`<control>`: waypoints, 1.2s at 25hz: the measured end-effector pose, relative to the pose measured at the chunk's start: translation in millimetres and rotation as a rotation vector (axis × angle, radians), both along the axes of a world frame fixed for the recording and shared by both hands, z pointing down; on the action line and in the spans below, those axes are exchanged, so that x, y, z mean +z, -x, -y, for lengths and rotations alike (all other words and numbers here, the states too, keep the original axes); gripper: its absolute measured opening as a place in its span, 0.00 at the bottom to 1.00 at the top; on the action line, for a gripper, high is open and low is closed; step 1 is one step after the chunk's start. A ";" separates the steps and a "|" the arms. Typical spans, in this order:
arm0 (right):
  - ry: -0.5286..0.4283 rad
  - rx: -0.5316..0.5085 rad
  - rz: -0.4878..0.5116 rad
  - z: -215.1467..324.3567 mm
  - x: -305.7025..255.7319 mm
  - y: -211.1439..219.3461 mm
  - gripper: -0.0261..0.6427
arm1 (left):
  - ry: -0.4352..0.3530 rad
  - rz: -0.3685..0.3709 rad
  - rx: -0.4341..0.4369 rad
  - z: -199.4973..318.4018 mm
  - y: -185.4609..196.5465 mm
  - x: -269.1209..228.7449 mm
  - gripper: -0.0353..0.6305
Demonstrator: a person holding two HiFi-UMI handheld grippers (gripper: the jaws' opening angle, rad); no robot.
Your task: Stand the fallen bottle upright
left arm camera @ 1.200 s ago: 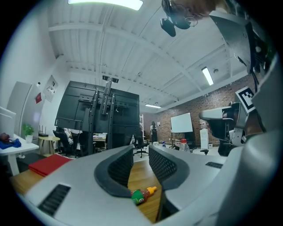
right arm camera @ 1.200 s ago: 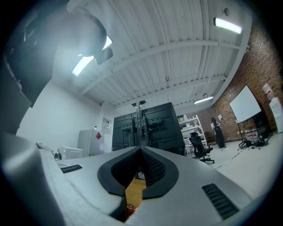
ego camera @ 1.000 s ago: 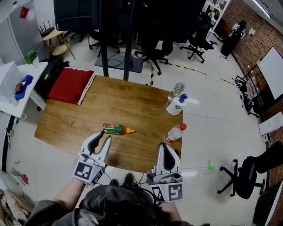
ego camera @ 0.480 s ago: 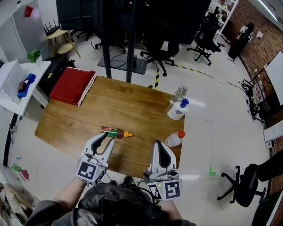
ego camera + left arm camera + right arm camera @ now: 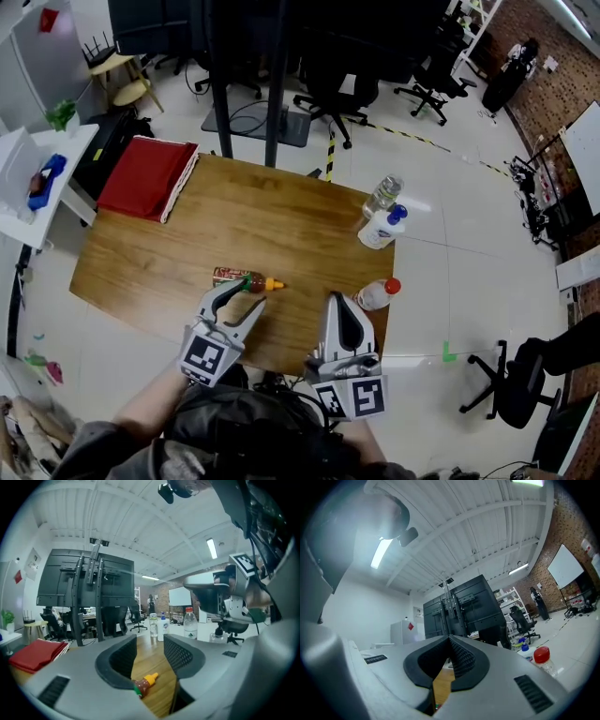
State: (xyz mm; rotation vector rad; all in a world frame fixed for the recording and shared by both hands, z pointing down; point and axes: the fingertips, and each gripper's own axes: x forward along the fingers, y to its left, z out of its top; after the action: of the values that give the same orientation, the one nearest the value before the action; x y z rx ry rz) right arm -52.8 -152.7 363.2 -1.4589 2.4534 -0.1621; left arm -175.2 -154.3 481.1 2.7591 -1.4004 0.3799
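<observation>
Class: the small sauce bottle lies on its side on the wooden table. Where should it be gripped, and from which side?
Grip the bottle across its round body, not the tapered orange cap. It lies broadside to the person, so come from the near side, where the left gripper, jaws opening, faces it without gripping it yet.

Wooden desk (image 5: 281,216) carries a folded red cloth (image 5: 145,176) at its far left corner and, along its right edge, a clear bottle (image 5: 381,195), a white blue-capped bottle (image 5: 380,228) just beside it, and a red-capped bottle (image 5: 375,294) nearer, all upright.
</observation>
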 end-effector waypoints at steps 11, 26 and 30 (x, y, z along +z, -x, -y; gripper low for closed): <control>0.012 0.072 -0.007 29.5 5.3 13.7 0.06 | 0.138 0.327 0.253 33.0 -11.6 79.0 0.55; 0.053 0.123 0.020 55.4 24.4 -1.1 0.06 | 0.267 0.780 0.613 57.8 -41.3 165.4 0.65; 0.062 0.137 0.029 59.1 29.1 -11.4 0.06 | 0.284 0.862 0.672 62.8 -52.8 181.9 0.65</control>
State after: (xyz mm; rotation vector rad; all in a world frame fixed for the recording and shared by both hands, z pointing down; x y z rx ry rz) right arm -41.4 -211.8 392.3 -1.6329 2.3348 -0.2306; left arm -122.4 -217.1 663.0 2.8055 -0.2877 1.7671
